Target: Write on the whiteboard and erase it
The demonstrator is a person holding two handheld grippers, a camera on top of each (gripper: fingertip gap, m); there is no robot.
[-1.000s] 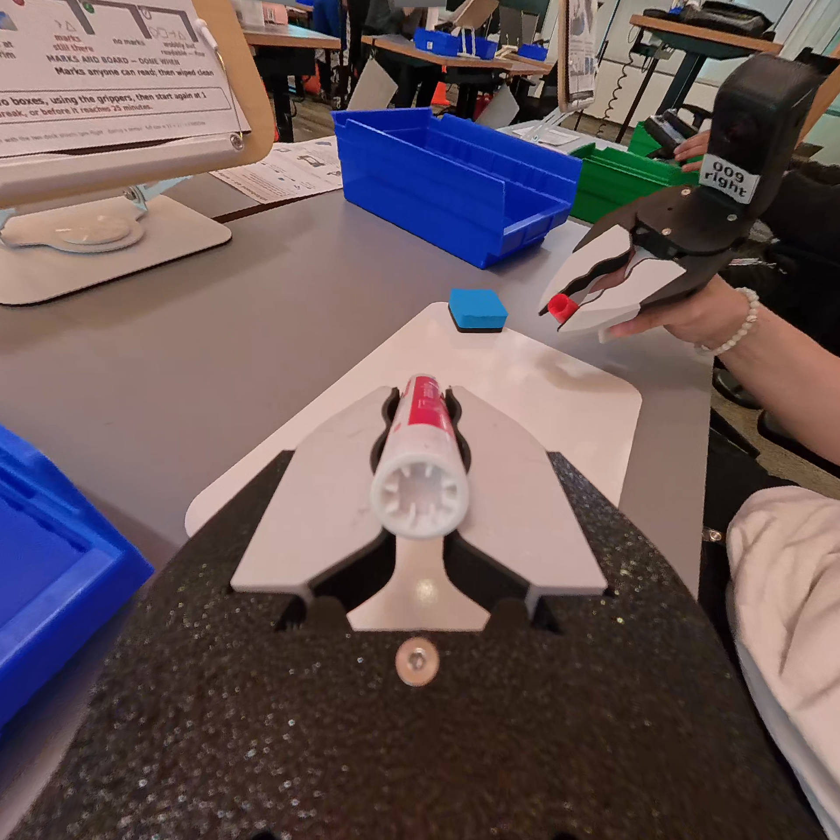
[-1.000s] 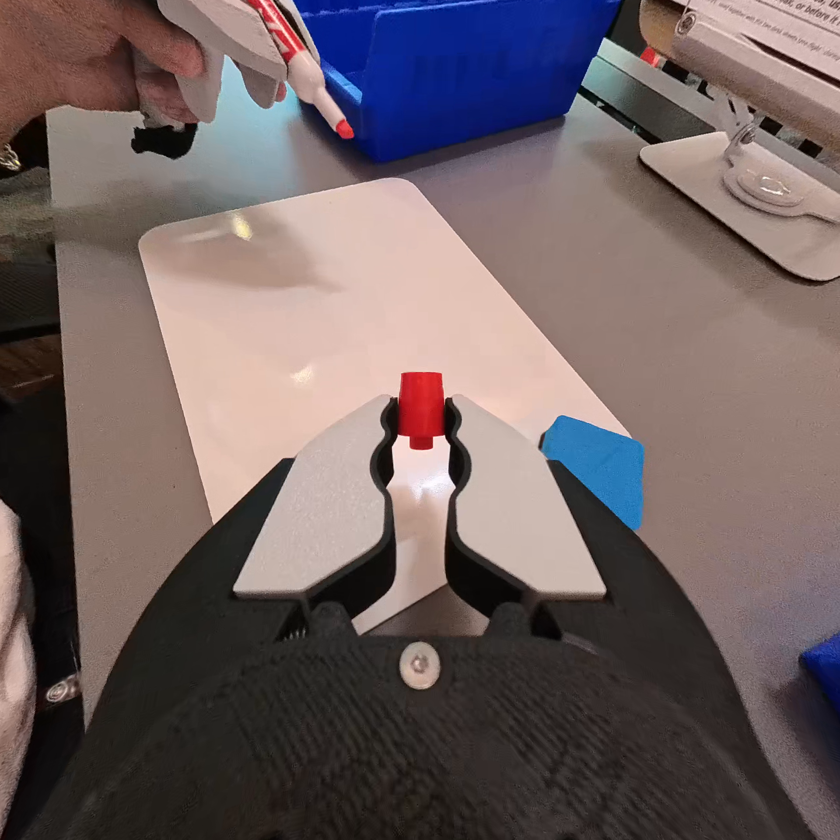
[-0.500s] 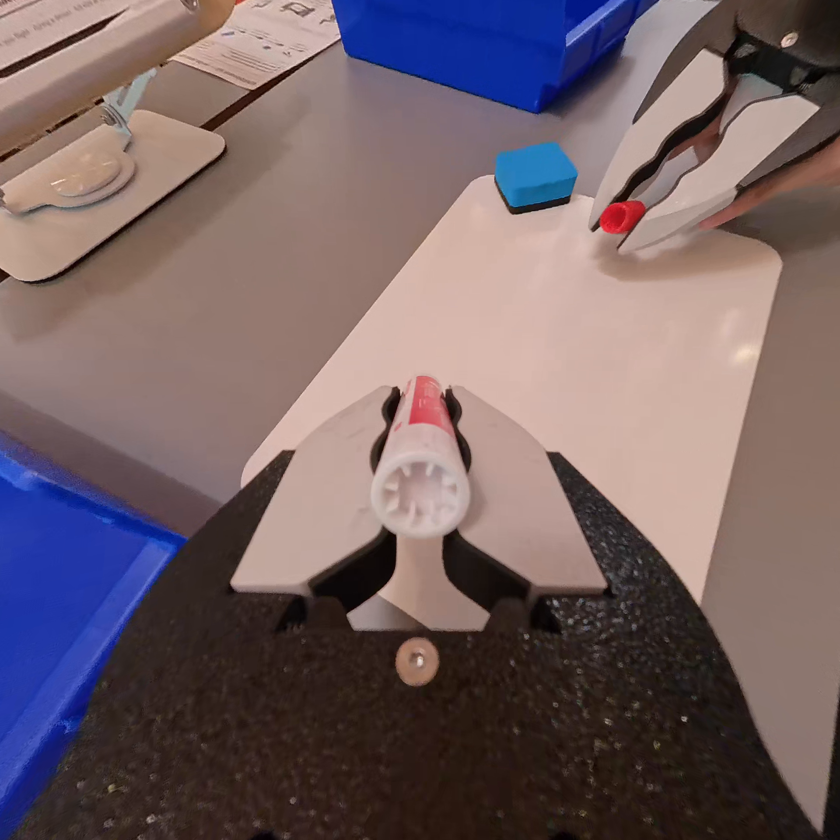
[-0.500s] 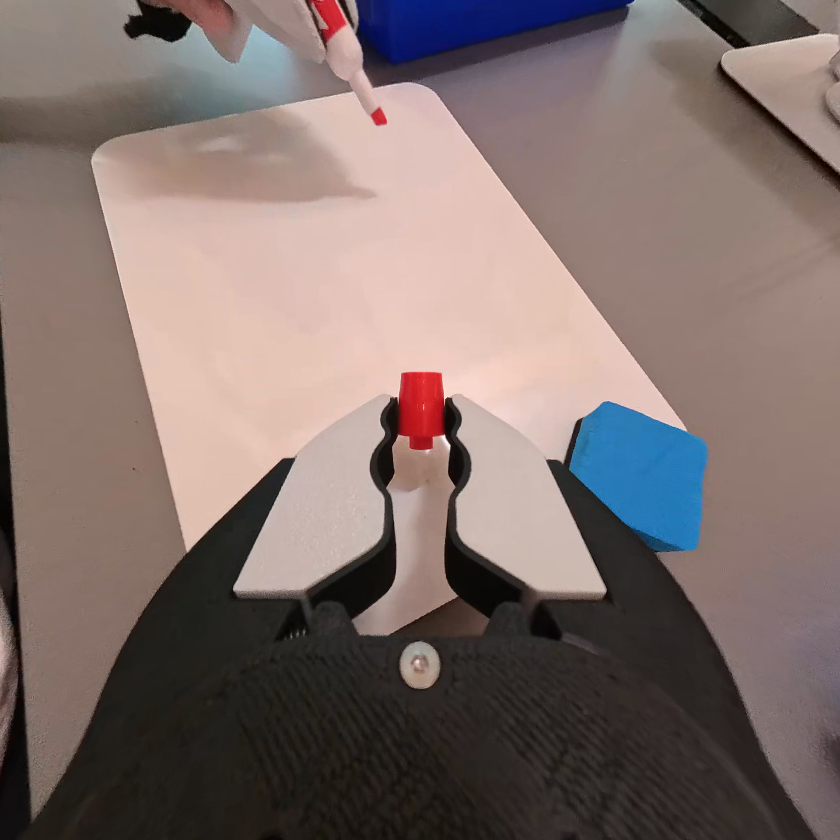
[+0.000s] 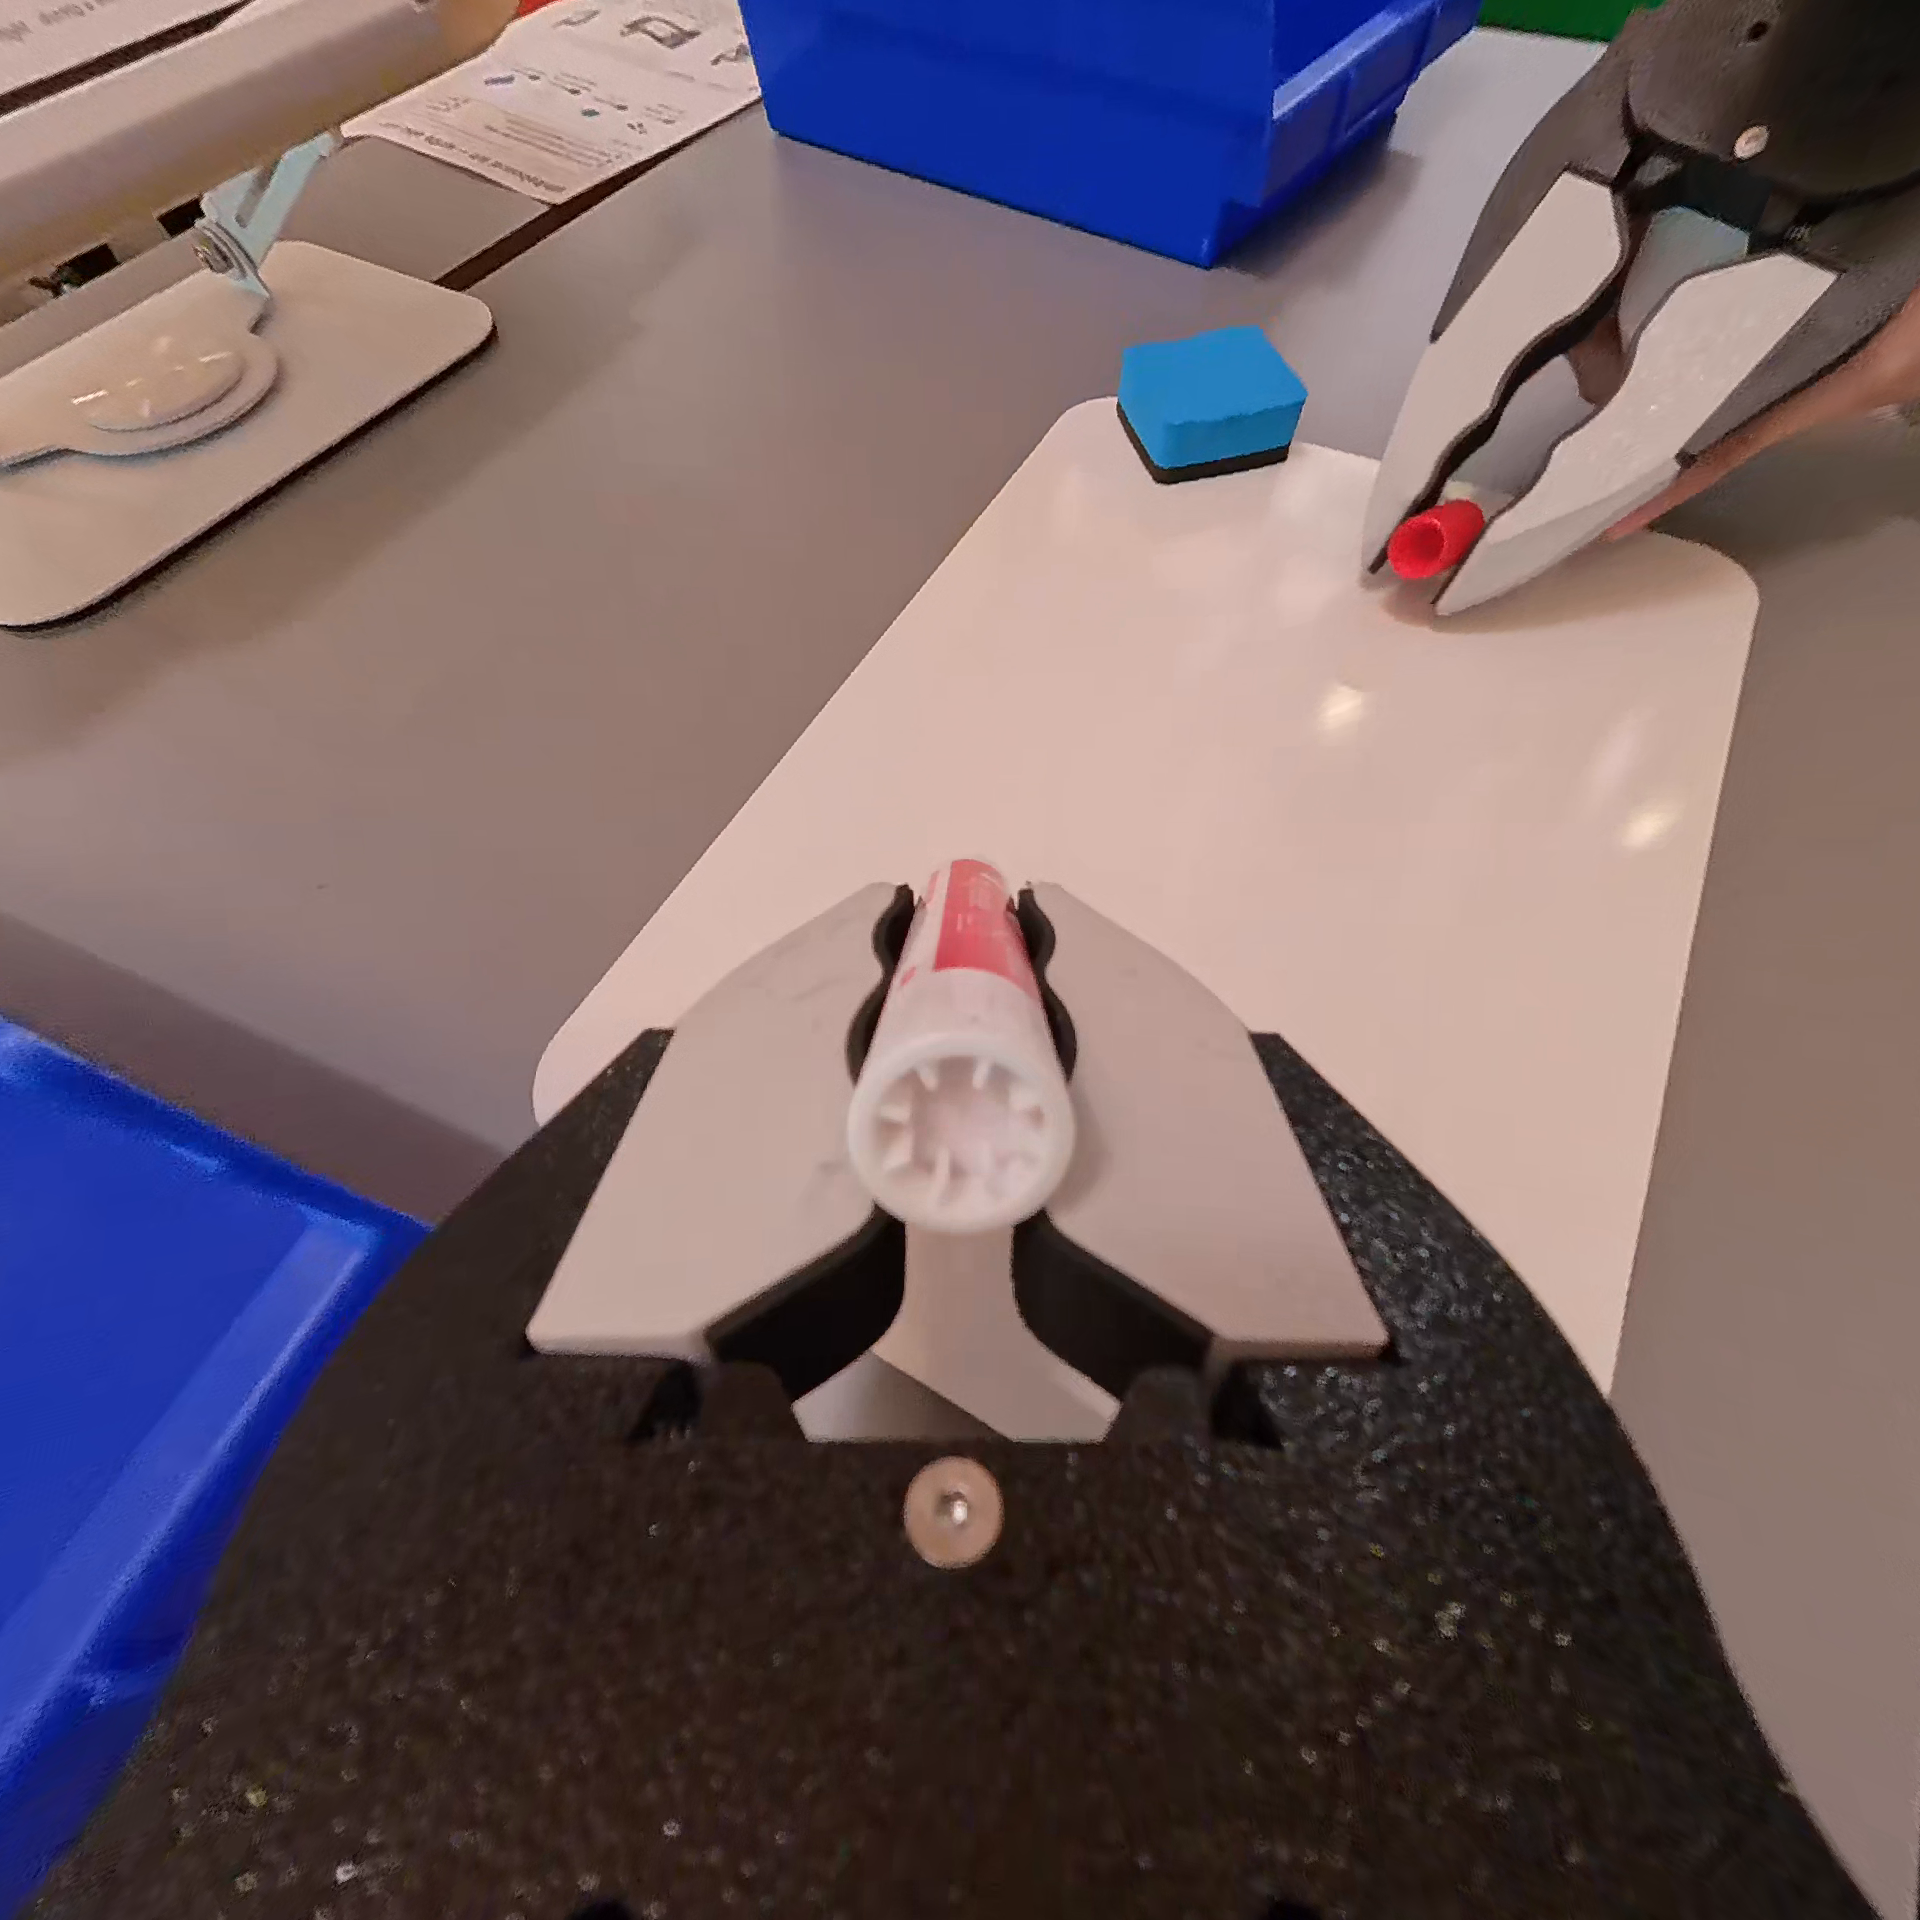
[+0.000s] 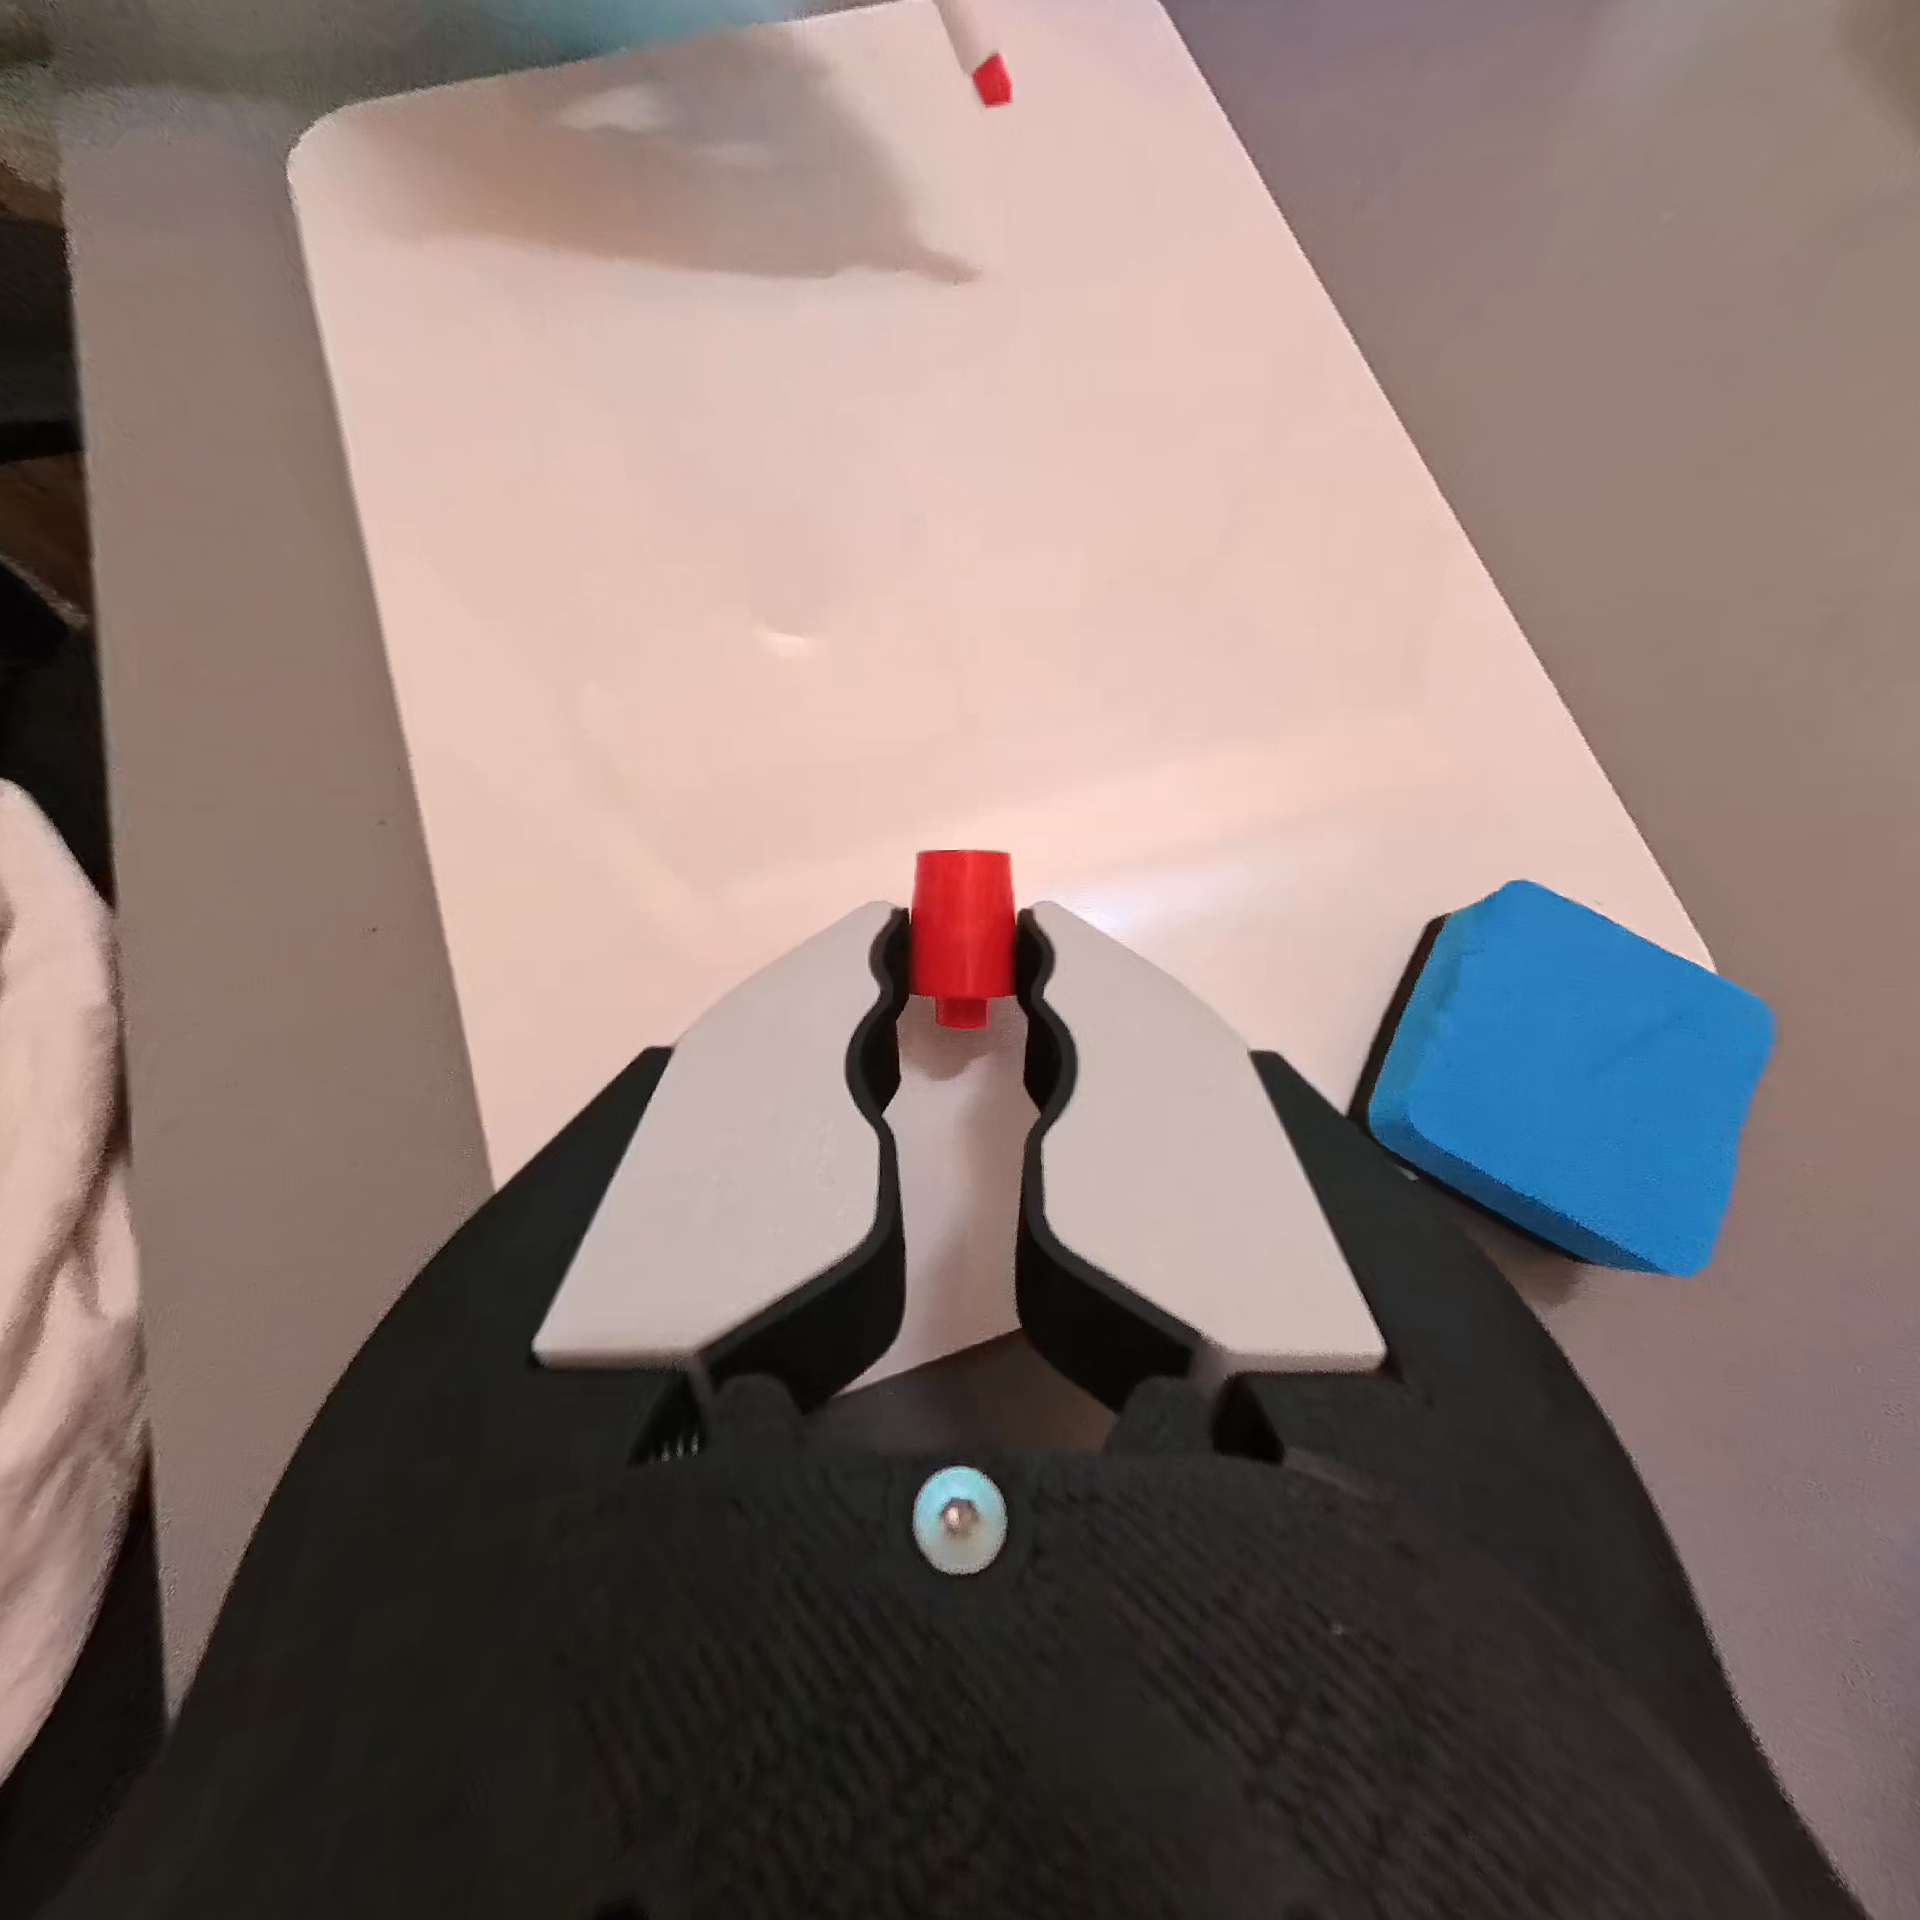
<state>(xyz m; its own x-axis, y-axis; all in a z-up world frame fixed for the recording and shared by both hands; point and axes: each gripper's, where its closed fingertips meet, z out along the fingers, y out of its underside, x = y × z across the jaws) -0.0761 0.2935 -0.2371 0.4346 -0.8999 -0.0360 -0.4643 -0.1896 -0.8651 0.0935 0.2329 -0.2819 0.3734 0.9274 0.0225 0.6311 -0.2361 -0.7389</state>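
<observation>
A blank white whiteboard [image 5: 1299,831] lies flat on the grey table; it also shows in the right wrist view [image 6: 779,468]. My left gripper [image 5: 966,904] is shut on a red and white marker [image 5: 961,1039] and holds it over the board's near end. The marker's red tip [image 6: 992,78] hangs above the board's far end in the right wrist view. My right gripper [image 6: 961,914] is shut on the red marker cap [image 6: 961,935], low over the other end of the board [image 5: 1429,577]. A blue eraser [image 5: 1210,400] lies at the board's corner, just right of my right gripper [image 6: 1569,1081].
A blue bin [image 5: 1091,104] stands beyond the board. Another blue bin [image 5: 156,1351] is at the near left. A tablet stand with a white base [image 5: 208,416] and a printed sheet [image 5: 561,104] are at the far left. A person's hand [image 5: 1787,436] holds the right gripper. Some 20 cm of space lies between my two pairs of fingers. My right gripper's tips are some 8 cm from the blue eraser [image 5: 1210,400]. It is also in sight in the right wrist view [image 6: 1505,961].
Both grippers have tilted down toward the board. The right gripper with the cap has come lower, close to the board surface. The marker has moved further over the board.
</observation>
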